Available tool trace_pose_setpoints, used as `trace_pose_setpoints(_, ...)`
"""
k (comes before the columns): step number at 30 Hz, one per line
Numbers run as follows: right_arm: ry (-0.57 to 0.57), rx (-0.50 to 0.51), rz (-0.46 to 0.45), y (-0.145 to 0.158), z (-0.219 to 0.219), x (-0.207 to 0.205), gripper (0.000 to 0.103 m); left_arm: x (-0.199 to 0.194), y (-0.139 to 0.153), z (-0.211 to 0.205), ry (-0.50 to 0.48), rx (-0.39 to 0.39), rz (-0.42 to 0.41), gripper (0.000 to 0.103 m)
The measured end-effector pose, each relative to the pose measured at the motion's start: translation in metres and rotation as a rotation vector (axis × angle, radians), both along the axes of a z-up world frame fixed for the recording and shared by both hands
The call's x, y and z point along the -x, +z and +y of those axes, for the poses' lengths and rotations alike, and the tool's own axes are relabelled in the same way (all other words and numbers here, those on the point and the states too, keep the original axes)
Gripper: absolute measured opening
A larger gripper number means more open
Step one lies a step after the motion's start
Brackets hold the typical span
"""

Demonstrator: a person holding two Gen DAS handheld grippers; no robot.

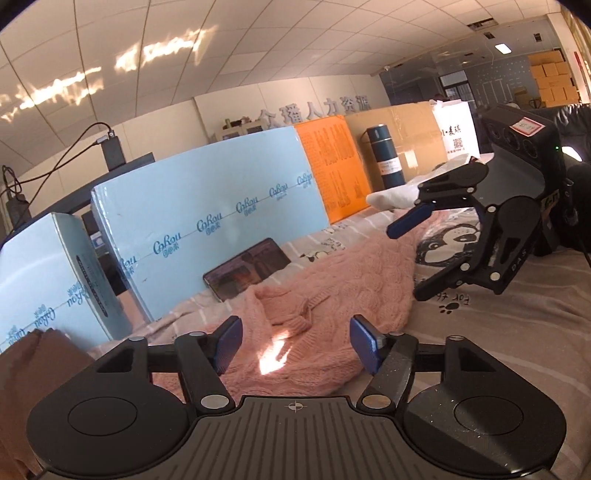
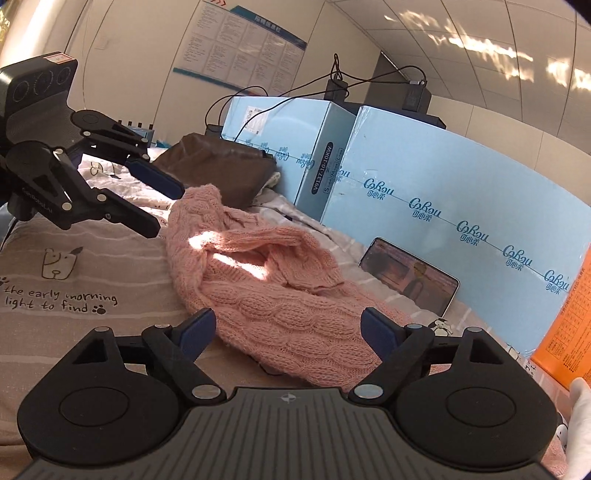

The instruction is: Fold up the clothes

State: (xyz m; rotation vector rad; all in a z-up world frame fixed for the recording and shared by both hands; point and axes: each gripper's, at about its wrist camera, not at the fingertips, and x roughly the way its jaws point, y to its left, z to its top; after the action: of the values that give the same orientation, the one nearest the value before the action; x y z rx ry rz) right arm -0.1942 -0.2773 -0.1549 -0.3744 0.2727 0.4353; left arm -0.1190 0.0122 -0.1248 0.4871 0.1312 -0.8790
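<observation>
Both grippers, left (image 1: 295, 341) and right (image 2: 286, 332), stand spread and empty over the rumpled pink sweater (image 2: 266, 288), lengthwise between them, boxes (image 2: 443, 206) beside, bedsheet (image 2: 92, 258) opposite.

Tiled ceiling (image 1: 258, 33) with sun patches, pale blue boxes (image 2: 443, 199) behind.

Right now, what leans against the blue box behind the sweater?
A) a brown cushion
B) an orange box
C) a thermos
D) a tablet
D: the tablet stands propped, screen out, against the blue box just past the pink sweater; the thermos stands farther along by the orange box.
</observation>
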Motion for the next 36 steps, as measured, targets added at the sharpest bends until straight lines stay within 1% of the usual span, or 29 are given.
trace_pose_setpoints(2, 0.000, 0.004, 0.007, -0.001, 0.000, -0.002, 0.086, -0.018, 0.004, 0.003, 0.072, 0.013, 0.004, 0.075)
trace_pose_setpoints(4, 0.008, 0.014, 0.016, -0.003, 0.003, -0.001, 0.086, -0.044, 0.007, 0.008, 0.141, 0.043, 0.046, 0.085)
trace_pose_setpoints(5, 0.013, 0.020, 0.018, -0.003, 0.005, 0.000, 0.086, -0.056, 0.006, 0.011, 0.175, 0.064, 0.066, 0.088)
trace_pose_setpoints(6, 0.020, 0.028, 0.021, -0.004, 0.006, 0.001, 0.086, -0.067, 0.006, 0.013, 0.204, 0.080, 0.106, 0.093)
trace_pose_setpoints(7, 0.027, 0.035, 0.024, -0.005, 0.007, 0.001, 0.086, -0.079, 0.005, 0.016, 0.233, 0.094, 0.146, 0.093)
trace_pose_setpoints(8, 0.034, 0.043, 0.027, -0.006, 0.009, 0.001, 0.086, -0.087, 0.004, 0.019, 0.235, 0.108, 0.199, 0.093)
trace_pose_setpoints(9, 0.043, 0.053, 0.030, -0.006, 0.010, 0.001, 0.085, -0.090, 0.002, 0.022, 0.223, 0.120, 0.232, 0.093)
trace_pose_setpoints(11, 0.058, 0.078, 0.037, -0.008, 0.016, 0.000, 0.085, -0.090, -0.003, 0.029, 0.175, 0.137, 0.281, 0.093)
trace_pose_setpoints(12, 0.068, 0.098, 0.043, -0.010, 0.020, 0.000, 0.084, -0.087, -0.007, 0.031, 0.167, 0.135, 0.280, 0.091)
trace_pose_setpoints(13, 0.079, 0.128, 0.054, -0.012, 0.025, -0.001, 0.082, -0.078, -0.011, 0.034, 0.151, 0.128, 0.261, 0.080)
trace_pose_setpoints(14, 0.090, 0.158, 0.066, -0.015, 0.030, -0.002, 0.075, -0.072, -0.013, 0.036, 0.137, 0.119, 0.249, 0.069)
trace_pose_setpoints(15, 0.102, 0.186, 0.073, -0.017, 0.035, -0.003, 0.069, -0.066, -0.015, 0.037, 0.126, 0.102, 0.237, 0.044)
trace_pose_setpoints(16, 0.112, 0.205, 0.066, -0.019, 0.040, -0.004, 0.067, -0.060, -0.016, 0.039, 0.125, 0.086, 0.226, 0.031)
trace_pose_setpoints(17, 0.124, 0.224, 0.059, -0.021, 0.045, -0.005, 0.060, -0.055, -0.018, 0.041, 0.113, 0.075, 0.222, 0.027)
trace_pose_setpoints(18, 0.137, 0.241, 0.053, -0.022, 0.049, -0.008, 0.054, -0.050, -0.019, 0.043, 0.100, 0.063, 0.217, 0.021)
trace_pose_setpoints(19, 0.151, 0.258, 0.048, -0.023, 0.054, -0.010, 0.051, -0.044, -0.020, 0.047, 0.090, 0.059, 0.205, 0.014)
trace_pose_setpoints(20, 0.162, 0.276, 0.043, -0.024, 0.059, -0.013, 0.043, -0.038, -0.019, 0.050, 0.093, 0.064, 0.187, 0.013)
trace_pose_setpoints(21, 0.166, 0.300, 0.040, -0.024, 0.064, -0.016, 0.037, -0.034, -0.018, 0.054, 0.099, 0.079, 0.172, 0.012)
trace_pose_setpoints(22, 0.171, 0.323, 0.038, -0.025, 0.068, -0.020, 0.023, -0.030, -0.016, 0.059, 0.104, 0.095, 0.157, 0.011)
trace_pose_setpoints(23, 0.175, 0.347, 0.035, -0.026, 0.073, -0.023, 0.014, -0.028, -0.014, 0.063, 0.111, 0.107, 0.148, 0.011)
trace_pose_setpoints(24, 0.179, 0.365, 0.032, -0.026, 0.077, -0.026, 0.010, -0.025, -0.013, 0.067, 0.119, 0.118, 0.140, 0.010)
trace_pose_setpoints(25, 0.183, 0.360, 0.029, -0.023, 0.080, -0.027, 0.009, -0.023, -0.012, 0.072, 0.126, 0.129, 0.132, 0.010)
trace_pose_setpoints(26, 0.188, 0.355, 0.025, -0.020, 0.083, -0.027, 0.008, -0.021, -0.011, 0.075, 0.127, 0.127, 0.127, 0.010)
trace_pose_setpoints(28, 0.206, 0.337, 0.012, -0.011, 0.087, -0.018, 0.008, -0.016, -0.009, 0.078, 0.127, 0.108, 0.089, 0.011)
trace_pose_setpoints(31, 0.233, 0.309, -0.008, 0.002, 0.092, -0.006, 0.007, -0.008, -0.001, 0.086, 0.097, 0.101, 0.062, 0.011)
trace_pose_setpoints(32, 0.245, 0.299, -0.016, 0.006, 0.094, -0.001, 0.007, -0.006, 0.000, 0.090, 0.102, 0.102, 0.048, 0.011)
trace_pose_setpoints(34, 0.295, 0.271, -0.024, 0.013, 0.098, 0.015, 0.007, -0.007, 0.000, 0.099, 0.140, 0.122, 0.048, 0.011)
trace_pose_setpoints(36, 0.342, 0.246, -0.022, 0.017, 0.102, 0.029, 0.004, -0.008, -0.003, 0.104, 0.179, 0.126, 0.045, 0.011)
